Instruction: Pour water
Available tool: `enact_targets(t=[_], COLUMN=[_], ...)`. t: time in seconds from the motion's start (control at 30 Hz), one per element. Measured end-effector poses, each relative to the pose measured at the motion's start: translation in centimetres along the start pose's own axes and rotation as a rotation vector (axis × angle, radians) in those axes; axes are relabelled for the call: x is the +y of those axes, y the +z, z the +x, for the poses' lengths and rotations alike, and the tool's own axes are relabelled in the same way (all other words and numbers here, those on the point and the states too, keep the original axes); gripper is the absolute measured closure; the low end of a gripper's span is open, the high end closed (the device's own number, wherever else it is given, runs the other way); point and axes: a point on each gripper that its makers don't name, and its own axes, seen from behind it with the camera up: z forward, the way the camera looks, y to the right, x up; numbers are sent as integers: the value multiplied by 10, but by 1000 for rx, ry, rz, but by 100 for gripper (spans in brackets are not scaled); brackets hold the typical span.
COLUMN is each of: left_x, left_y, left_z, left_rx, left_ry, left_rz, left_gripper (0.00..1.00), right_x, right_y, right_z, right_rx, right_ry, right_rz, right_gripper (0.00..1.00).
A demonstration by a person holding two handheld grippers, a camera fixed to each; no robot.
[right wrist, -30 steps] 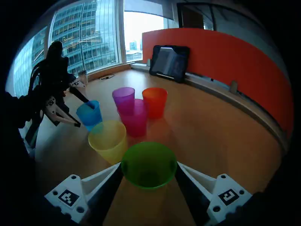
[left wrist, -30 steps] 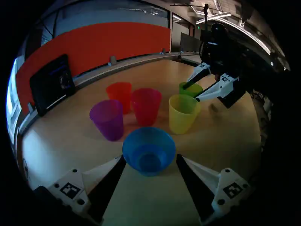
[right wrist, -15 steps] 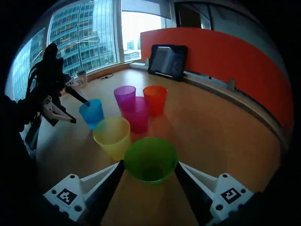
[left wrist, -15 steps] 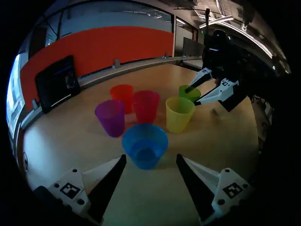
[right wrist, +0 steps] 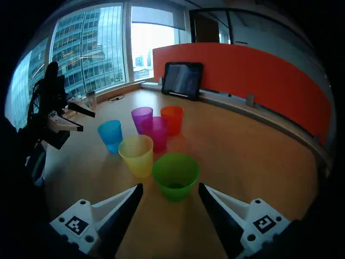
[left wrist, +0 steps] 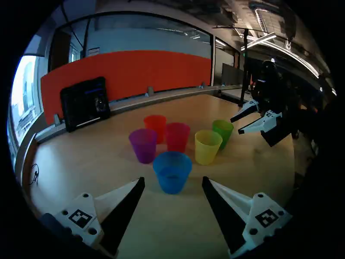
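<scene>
Noting left gripper view: left gripper (left wrist: 172, 180) spread, empty; translucent blue plastic cup (left wrist: 172, 172) stands just ahead, translucent yellow plastic cup (left wrist: 207, 146) near. Best to grip the blue wall squarely and lift straight. Right gripper view: right gripper (right wrist: 169, 186) also spread, translucent green plastic cup (right wrist: 176, 175) ahead, untouched; bare wooden tabletop (right wrist: 258, 151) rightward gives swinging room.

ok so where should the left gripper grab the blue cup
Grip the blue cup on its upper wall, just under the rim, a finger on each side: it stands upright and widens upward. Come straight from the near side; the purple cup and yellow cup crowd the back.
</scene>
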Motion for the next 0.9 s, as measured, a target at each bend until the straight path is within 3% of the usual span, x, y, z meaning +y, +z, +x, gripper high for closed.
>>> enact_targets(t=[0.37,0.7,0.9], left_x=[-17,-39,-46], left_y=[-39,-81,-95], left_z=[37,94,113], left_rx=[190,437,541], left_ry=[-32,4,31], left_rz=[149,390,503], left_gripper=[1,1,1], right_x=[5,30,41], right_y=[-34,-56,-65], right_z=[23,67,86], right_rx=[148,336,428], right_ry=[24,12,9], right_rz=[-120,-338,-466], right_gripper=[0,0,0])
